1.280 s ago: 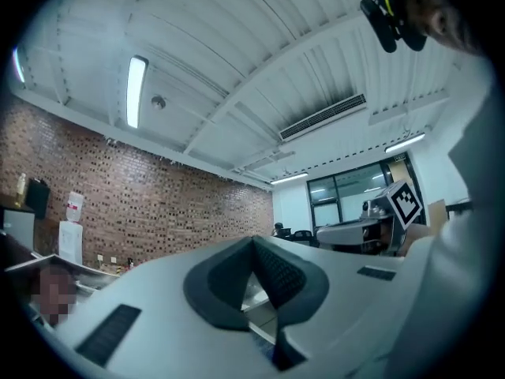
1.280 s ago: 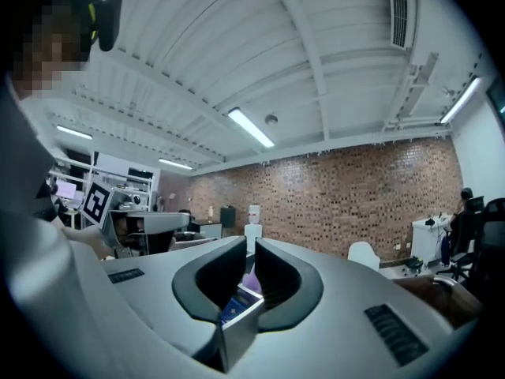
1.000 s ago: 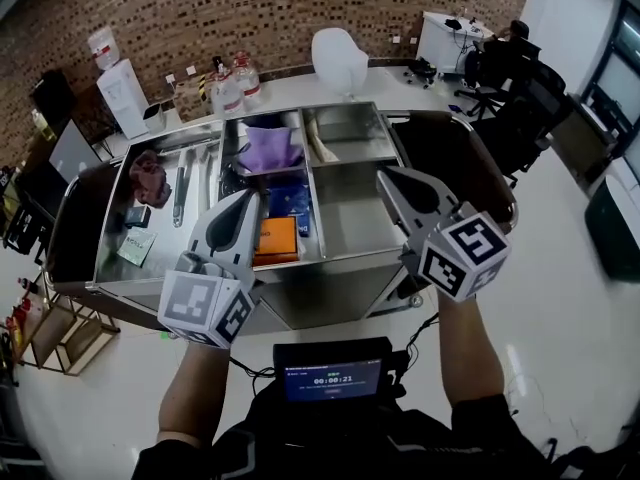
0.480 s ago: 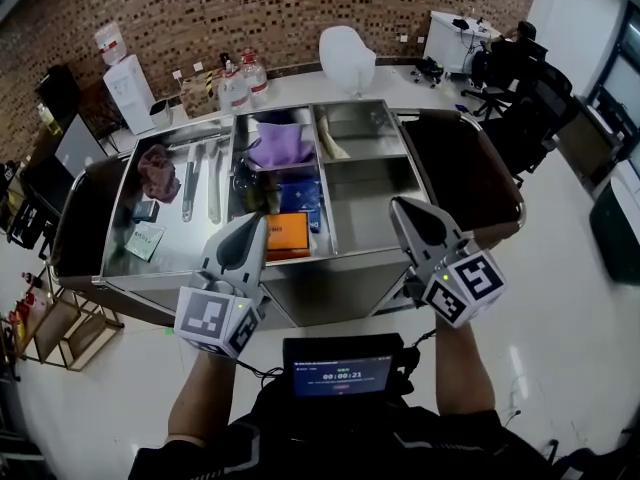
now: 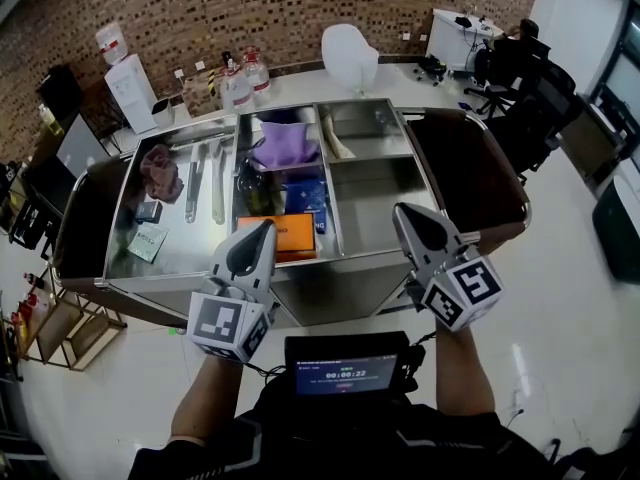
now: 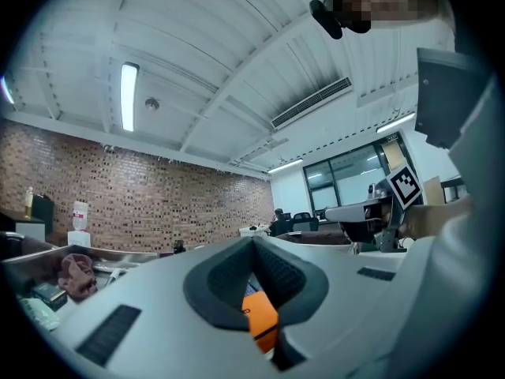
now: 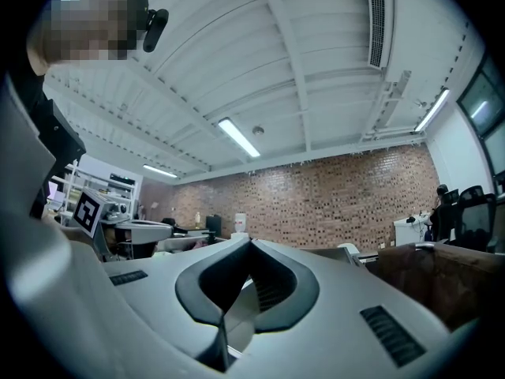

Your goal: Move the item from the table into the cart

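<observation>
A steel cart (image 5: pixel 300 283) stands in front of me. Its flat left tray holds a maroon cloth (image 5: pixel 160 171), two metal tools (image 5: pixel 193 178) and small packets (image 5: pixel 148 243). The middle bins hold a purple cloth (image 5: pixel 285 146), a blue packet (image 5: pixel 303 195) and an orange box (image 5: pixel 285 236). The right bin (image 5: pixel 375 193) looks bare. My left gripper (image 5: pixel 262 230) hovers over the cart's near edge beside the orange box (image 6: pixel 260 318), shut and holding nothing. Level with it, my right gripper (image 5: pixel 403 211) hangs over the near edge of the right bin, shut with nothing in it.
Brown padded ends (image 5: pixel 470 168) flank the cart. Behind it runs a white counter with bottles (image 5: pixel 240 83) and a white rounded object (image 5: pixel 350 56). A water dispenser (image 5: pixel 125 83) stands back left, office chairs (image 5: pixel 520 88) back right, a wooden rack (image 5: pixel 60 333) at left.
Both grippers have drawn back toward me, from over the bins to the cart's near edge. Both stay shut and hold nothing.
</observation>
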Tool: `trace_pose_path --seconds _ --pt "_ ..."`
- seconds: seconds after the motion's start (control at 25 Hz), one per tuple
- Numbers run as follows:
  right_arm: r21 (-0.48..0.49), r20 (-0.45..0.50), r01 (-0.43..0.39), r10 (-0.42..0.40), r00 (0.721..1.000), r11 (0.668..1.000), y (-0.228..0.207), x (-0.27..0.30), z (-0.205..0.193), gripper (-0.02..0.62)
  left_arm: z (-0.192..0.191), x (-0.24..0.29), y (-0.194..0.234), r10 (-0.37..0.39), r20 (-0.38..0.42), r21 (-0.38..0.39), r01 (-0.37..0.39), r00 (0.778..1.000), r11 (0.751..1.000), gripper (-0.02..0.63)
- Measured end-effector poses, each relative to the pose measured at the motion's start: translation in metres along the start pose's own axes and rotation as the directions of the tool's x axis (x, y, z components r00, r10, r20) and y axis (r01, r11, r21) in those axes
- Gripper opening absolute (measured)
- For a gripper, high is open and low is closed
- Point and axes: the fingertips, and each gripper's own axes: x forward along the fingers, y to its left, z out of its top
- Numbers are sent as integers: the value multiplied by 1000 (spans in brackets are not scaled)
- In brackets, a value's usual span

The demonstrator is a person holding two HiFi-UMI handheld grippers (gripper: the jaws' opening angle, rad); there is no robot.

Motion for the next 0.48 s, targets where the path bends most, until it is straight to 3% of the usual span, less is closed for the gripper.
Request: trace_pose_path --seconds 0.48 --pt "6 -3 3 -3 1000 1000 3 0 -4 0 -11 0 7 15 -10 -50 -15 1000 999 2"
